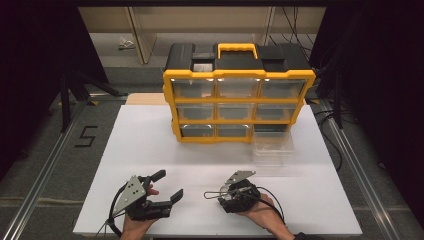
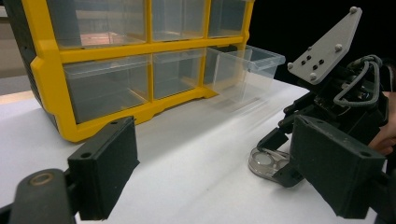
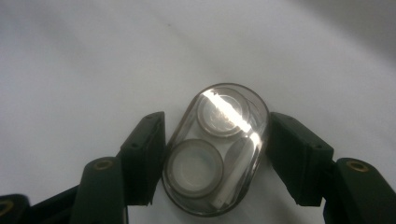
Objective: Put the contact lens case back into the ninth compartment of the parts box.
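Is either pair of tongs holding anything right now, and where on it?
The right tongs bracket the clear oval case across its long sides on the table; both pads appear to touch it. The left tongs are open and empty.

— What's on the table (image 1: 150,150)?

— White top. A yellow organizer (image 1: 239,100) stands at the far side. One clear drawer (image 1: 272,145) sits out on the surface, just beside its right corner.

— Anything closer?

— A small clear case (image 3: 215,148) lies flat near the front edge.
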Available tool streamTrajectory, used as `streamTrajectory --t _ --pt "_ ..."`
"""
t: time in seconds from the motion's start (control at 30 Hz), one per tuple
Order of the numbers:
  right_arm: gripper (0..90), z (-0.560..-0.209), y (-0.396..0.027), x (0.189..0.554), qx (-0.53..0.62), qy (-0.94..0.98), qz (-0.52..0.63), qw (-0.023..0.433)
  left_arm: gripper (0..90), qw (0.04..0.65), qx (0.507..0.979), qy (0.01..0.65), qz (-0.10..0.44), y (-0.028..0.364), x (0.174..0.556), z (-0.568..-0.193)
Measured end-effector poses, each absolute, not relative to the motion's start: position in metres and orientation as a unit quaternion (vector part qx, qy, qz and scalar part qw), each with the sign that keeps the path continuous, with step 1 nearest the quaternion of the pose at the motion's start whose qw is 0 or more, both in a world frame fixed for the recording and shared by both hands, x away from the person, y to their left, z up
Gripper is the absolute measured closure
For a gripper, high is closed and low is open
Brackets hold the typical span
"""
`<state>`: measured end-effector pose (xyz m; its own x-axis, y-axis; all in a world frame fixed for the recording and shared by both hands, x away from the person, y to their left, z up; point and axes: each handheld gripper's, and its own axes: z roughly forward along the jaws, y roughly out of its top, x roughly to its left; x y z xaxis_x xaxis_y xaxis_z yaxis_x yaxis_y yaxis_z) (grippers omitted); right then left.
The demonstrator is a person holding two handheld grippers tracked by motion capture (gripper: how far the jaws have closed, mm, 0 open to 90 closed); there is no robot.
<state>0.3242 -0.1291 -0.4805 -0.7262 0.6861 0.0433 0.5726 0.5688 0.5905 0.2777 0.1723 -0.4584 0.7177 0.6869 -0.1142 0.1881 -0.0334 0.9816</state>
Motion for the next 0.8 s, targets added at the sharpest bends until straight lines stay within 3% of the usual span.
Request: streamTrajectory --t 0.8 --pt "49.1 -0.4788 -0.1316 0.3233 0.343 0.890 0.284 0.102 15.2 0.618 0.691 0.317 0.202 0.1719 0.2777 -0.4584"
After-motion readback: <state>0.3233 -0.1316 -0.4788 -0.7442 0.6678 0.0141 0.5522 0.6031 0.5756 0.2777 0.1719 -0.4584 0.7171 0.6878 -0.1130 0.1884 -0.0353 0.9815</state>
